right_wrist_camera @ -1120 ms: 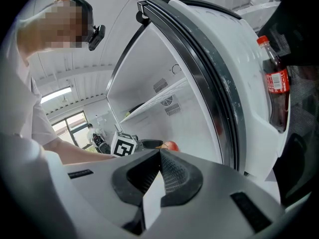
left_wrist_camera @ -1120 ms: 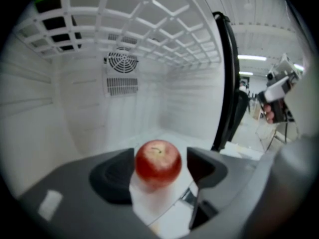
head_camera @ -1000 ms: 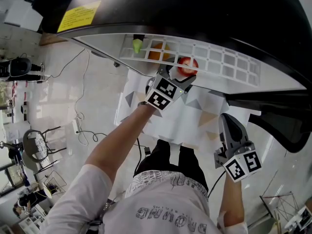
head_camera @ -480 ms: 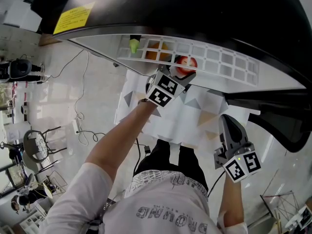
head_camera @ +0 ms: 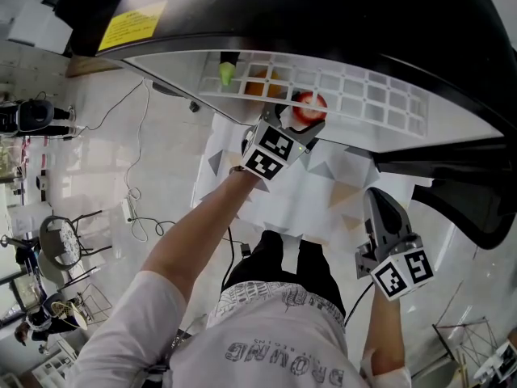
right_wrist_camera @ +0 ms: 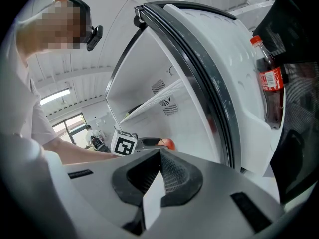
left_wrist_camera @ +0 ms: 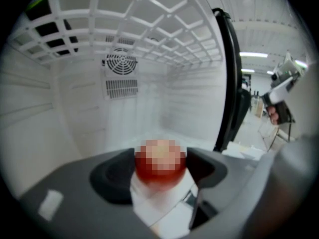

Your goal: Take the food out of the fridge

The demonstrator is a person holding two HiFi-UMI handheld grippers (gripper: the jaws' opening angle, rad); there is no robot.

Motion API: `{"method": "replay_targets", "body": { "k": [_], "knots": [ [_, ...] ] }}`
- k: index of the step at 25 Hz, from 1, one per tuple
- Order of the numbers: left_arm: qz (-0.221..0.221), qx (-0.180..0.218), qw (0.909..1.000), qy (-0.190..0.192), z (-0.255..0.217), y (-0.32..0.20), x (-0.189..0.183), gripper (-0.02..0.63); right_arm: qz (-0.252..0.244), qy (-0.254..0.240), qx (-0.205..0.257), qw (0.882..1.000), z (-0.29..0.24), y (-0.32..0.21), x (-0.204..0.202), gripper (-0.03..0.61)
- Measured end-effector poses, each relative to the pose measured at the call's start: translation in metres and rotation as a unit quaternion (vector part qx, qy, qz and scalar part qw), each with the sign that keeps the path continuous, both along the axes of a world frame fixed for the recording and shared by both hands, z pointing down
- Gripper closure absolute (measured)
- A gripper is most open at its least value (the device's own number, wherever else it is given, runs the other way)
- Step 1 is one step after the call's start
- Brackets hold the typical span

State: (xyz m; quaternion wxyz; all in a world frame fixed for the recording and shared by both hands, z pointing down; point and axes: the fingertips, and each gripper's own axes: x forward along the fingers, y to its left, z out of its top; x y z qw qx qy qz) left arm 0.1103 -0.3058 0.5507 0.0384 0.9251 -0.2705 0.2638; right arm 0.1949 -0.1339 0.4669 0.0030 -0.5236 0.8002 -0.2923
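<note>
Item 1: red round fruit point(head_camera: 308, 108), clamped between the 2 jaws of the left gripper point(head_camera: 303, 121). In the left gripper view the fruit point(left_wrist_camera: 160, 169) fills the gap, a jaw pressed on each side, at lower centre of the frame.

Location: inside the open fridge point(left_wrist_camera: 149, 108), under the white wire shelf point(left_wrist_camera: 149, 19). In the head view the fruit sits at upper centre, against the shelf's grid point(head_camera: 363, 95).

Item 2: orange item point(head_camera: 257, 90), seen through the grid just left of the fruit.

Item 3: green item point(head_camera: 227, 73), further left at the shelf's end.

Fitting: round fan grille point(left_wrist_camera: 121, 62) on the back wall, upper left of the left gripper view.

Right gripper point(head_camera: 378, 210): lower right of the head view, well apart from the shelf, jaws closed together with nothing between them point(right_wrist_camera: 158, 183).

Item 4: 1 cola bottle point(right_wrist_camera: 269, 91), red label, upright in the door point(right_wrist_camera: 234, 73), at the right edge of the right gripper view.
</note>
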Motion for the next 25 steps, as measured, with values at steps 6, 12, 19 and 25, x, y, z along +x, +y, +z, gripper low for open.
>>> {"method": "replay_targets", "body": {
  "k": [6, 12, 19, 25],
  "knots": [
    [0.004, -0.001, 0.9999, 0.013, -0.011, 0.013, -0.004, 0.285, 0.001, -0.002, 0.006, 1.0, -0.005, 0.002, -0.005, 0.591],
    [0.002, -0.003, 0.9995, 0.033, -0.03, 0.037, -0.02, 0.287, -0.001, -0.001, 0.019, 1.0, -0.016, 0.005, -0.014, 0.591],
    [0.021, 0.01, 0.9989, 0.041, -0.061, 0.066, -0.039, 0.288, -0.002, -0.001, 0.033, 0.999, -0.03, 0.013, -0.022, 0.591],
    [0.029, 0.022, 0.9977, 0.058, -0.092, 0.089, -0.052, 0.288, -0.001, 0.003, 0.043, 0.999, -0.041, 0.023, -0.027, 0.591]
  ]
}}
